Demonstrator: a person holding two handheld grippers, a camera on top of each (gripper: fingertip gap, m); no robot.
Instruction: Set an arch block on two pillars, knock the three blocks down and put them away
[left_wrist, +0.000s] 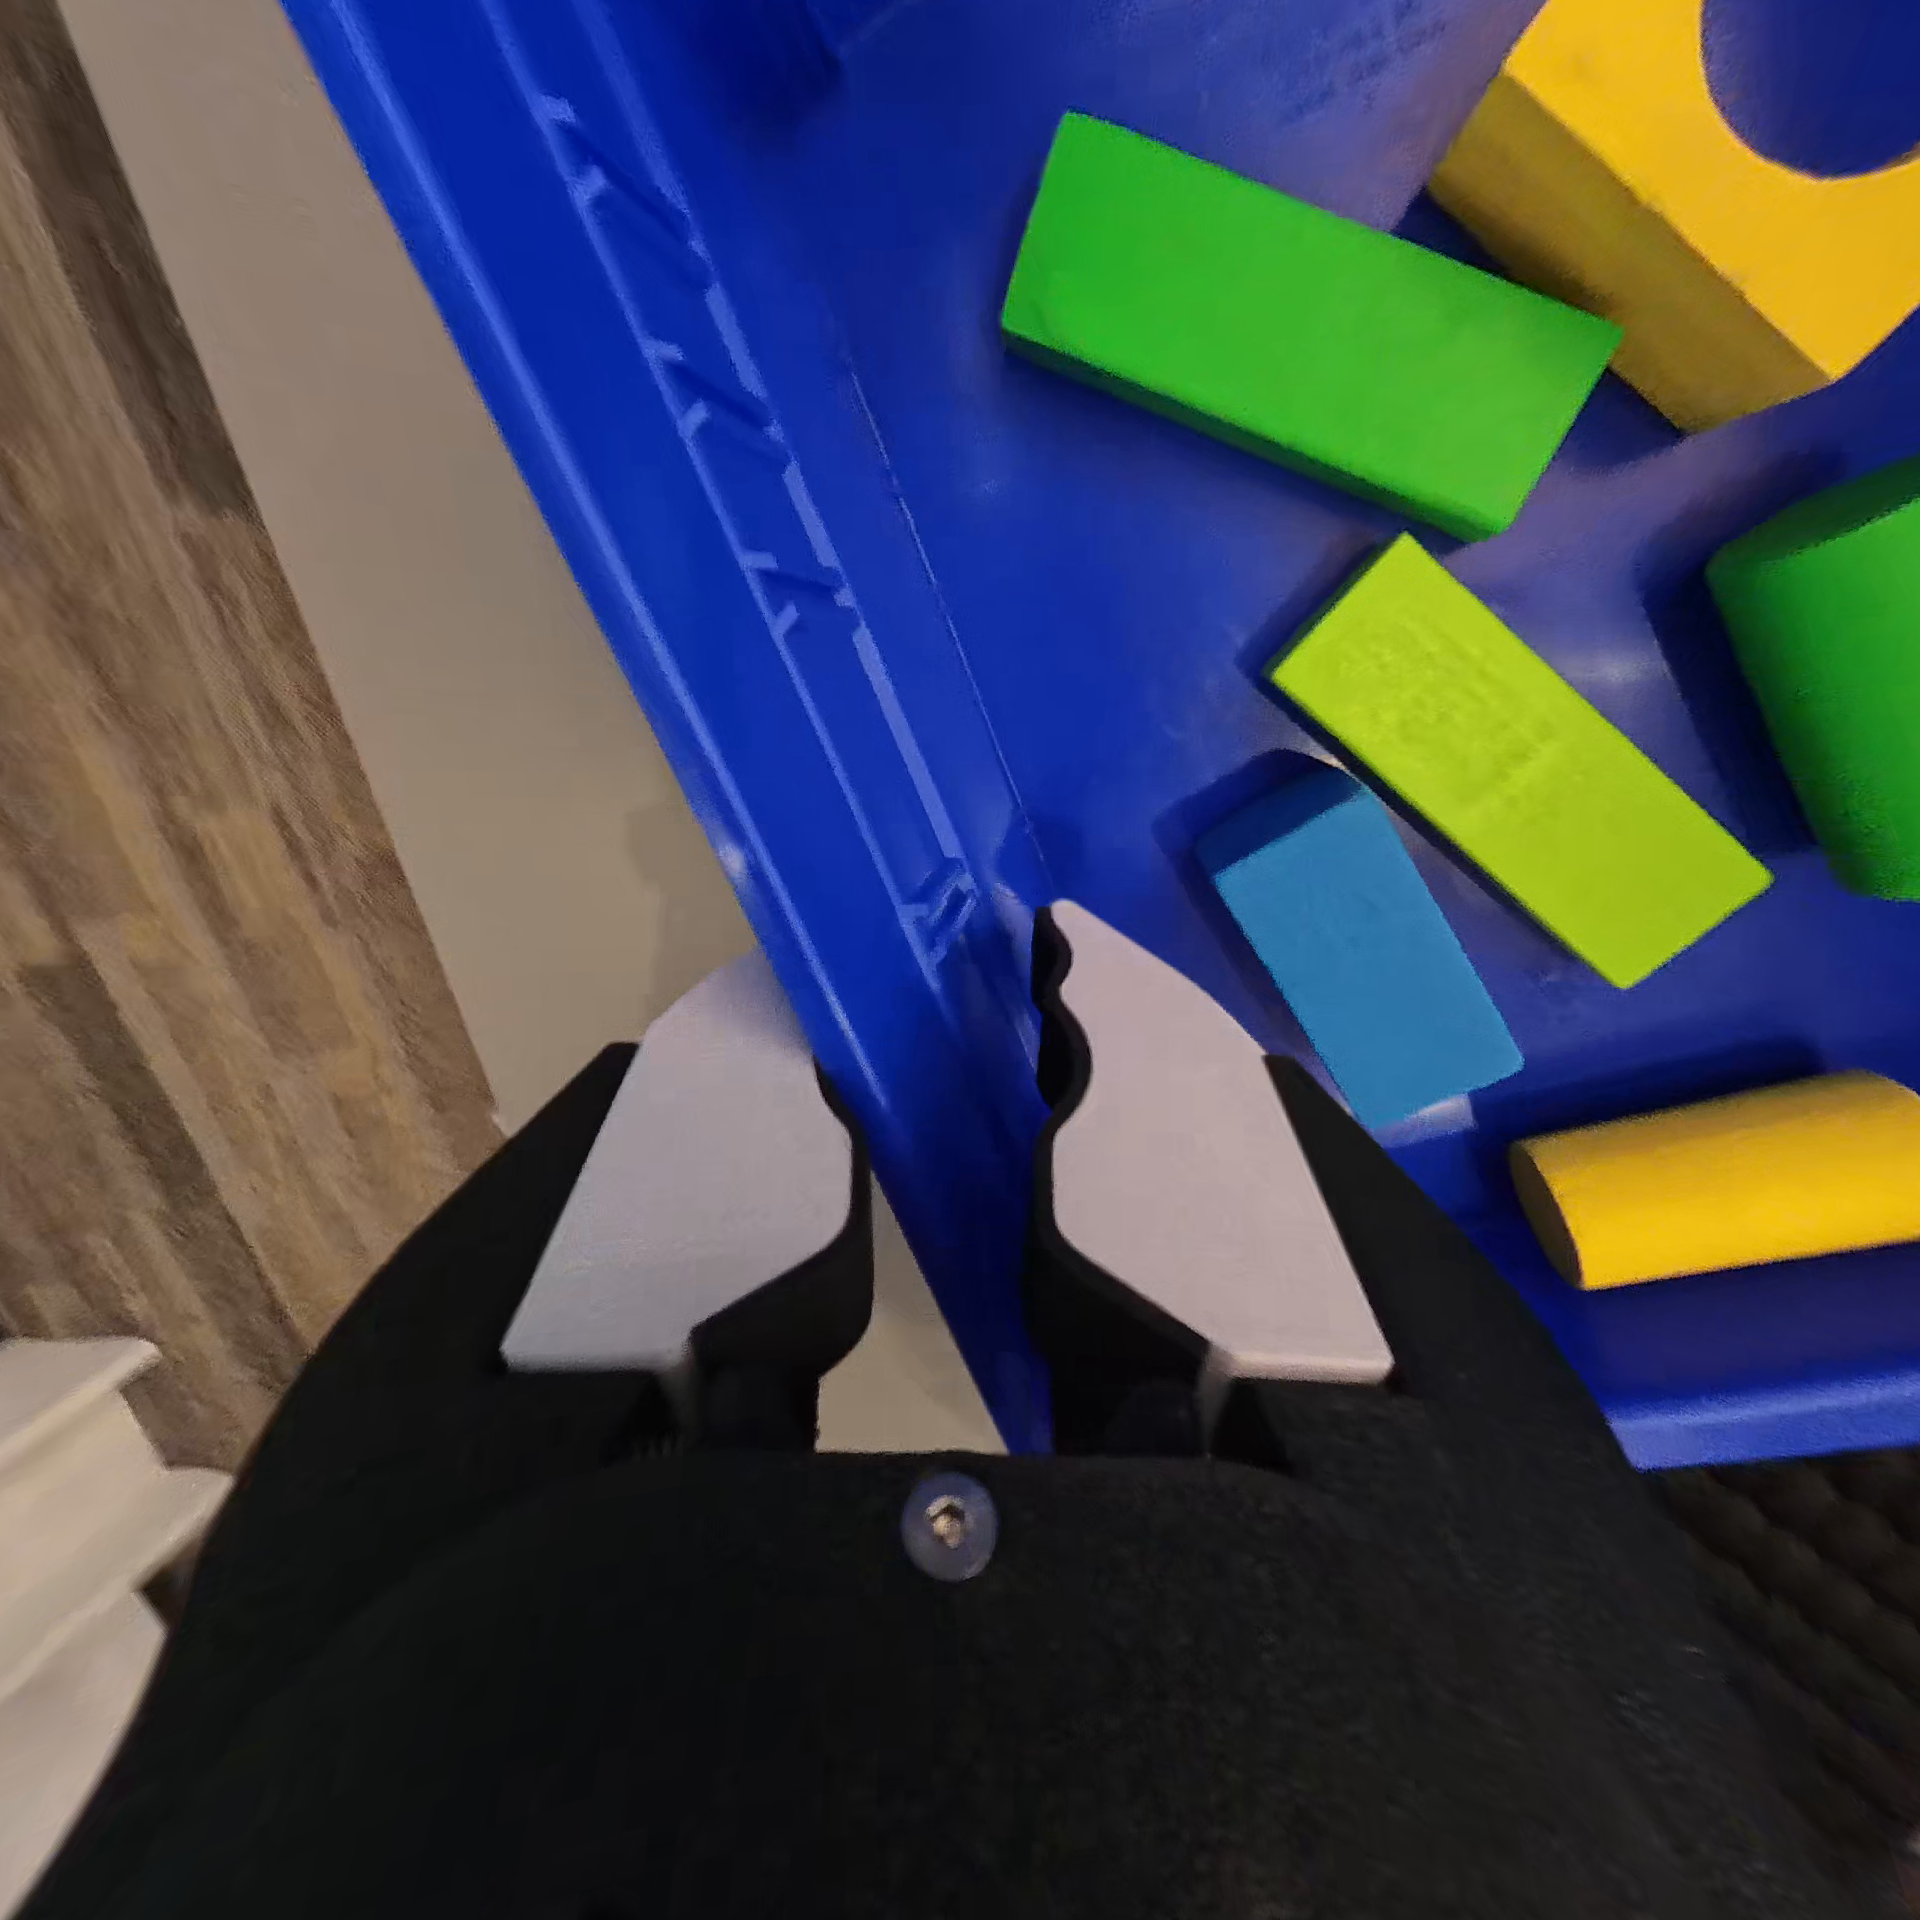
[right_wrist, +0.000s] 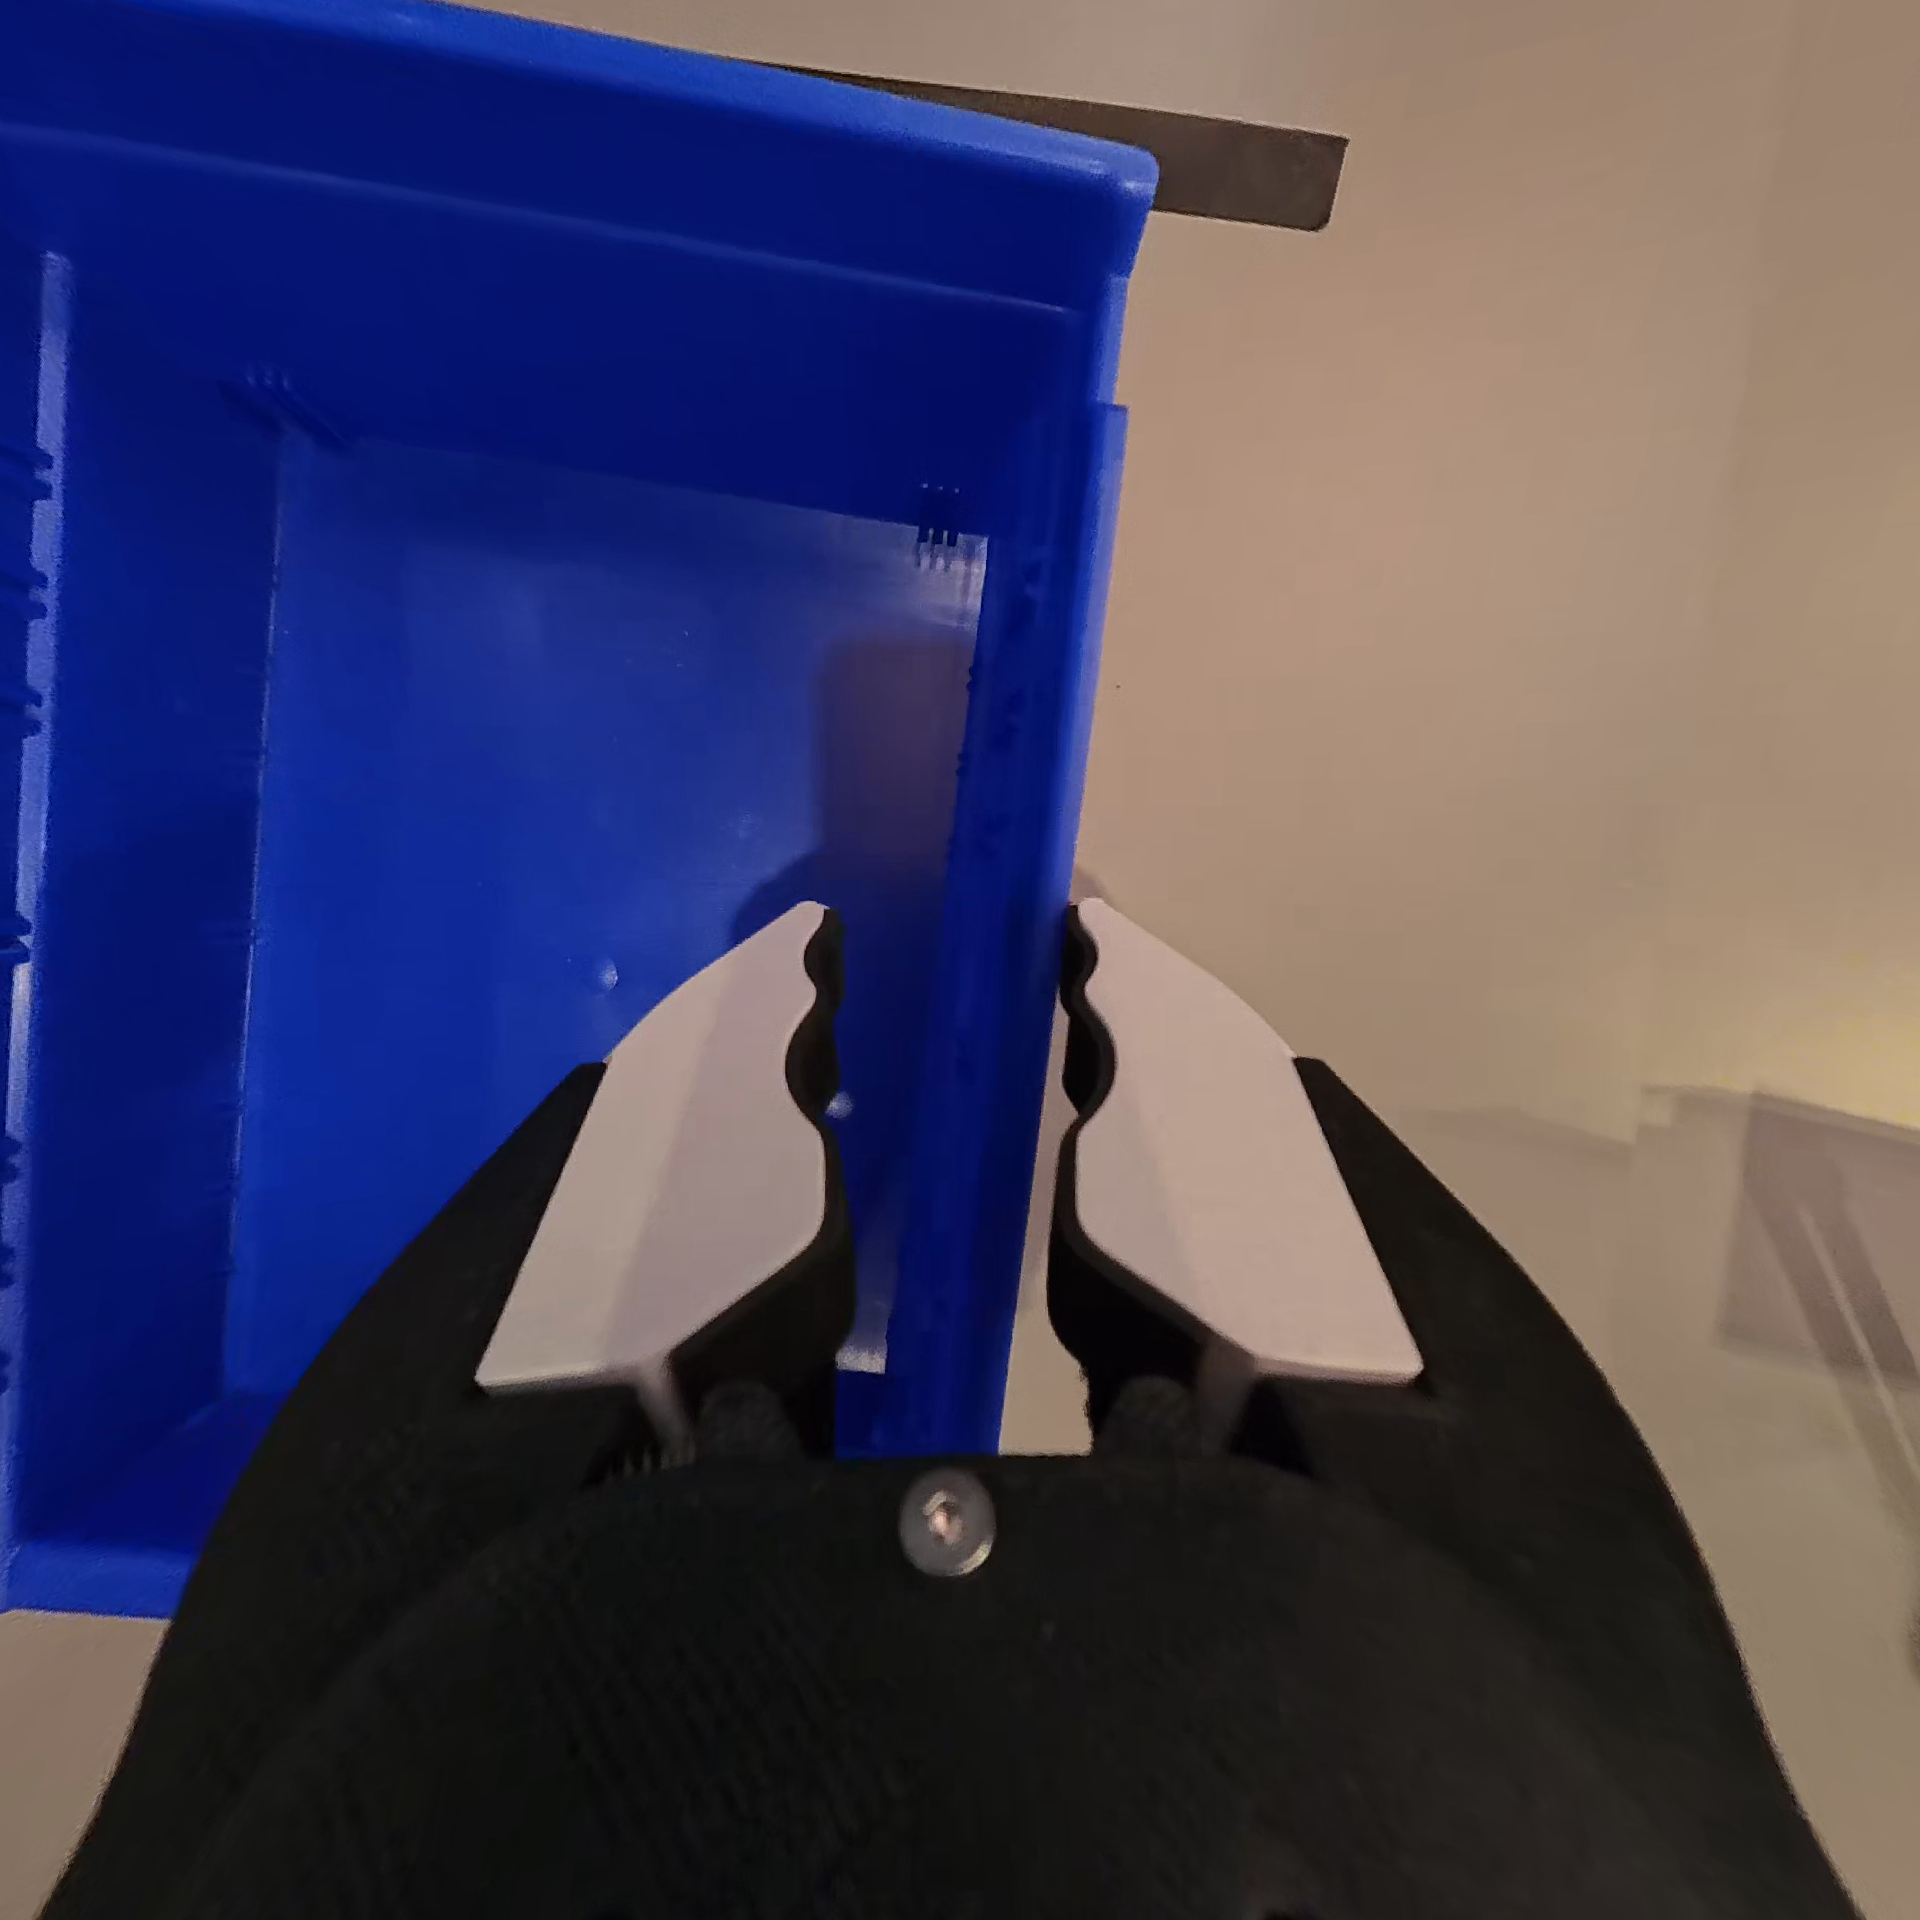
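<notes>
Both grippers are clamping the glossy blue plastic bin's (left_wrist: 748, 582) ribbed walls: the left gripper (left_wrist: 940, 997) at lower centre, the right gripper (right_wrist: 951, 997) likewise; matte painted blocks (left_wrist: 1299, 322) are lying upper right.

**Materials and Surface Finish**

Blue bin (left_wrist: 810, 582): moulded plastic, smooth, slightly glossy, ribbed rim. Yellow arch block (left_wrist: 1621, 208) and green block (left_wrist: 1299, 322): matt painted finish. Left gripper (left_wrist: 951, 1049): matt black textured body, smooth pale grey finger plates (left_wrist: 1153, 1143).

In the bin (left_wrist: 1039, 644), the arch block (left_wrist: 1662, 239) lies at two o'clock, with a flat block (left_wrist: 1299, 322) just beside it at its eight o'clock.
</notes>
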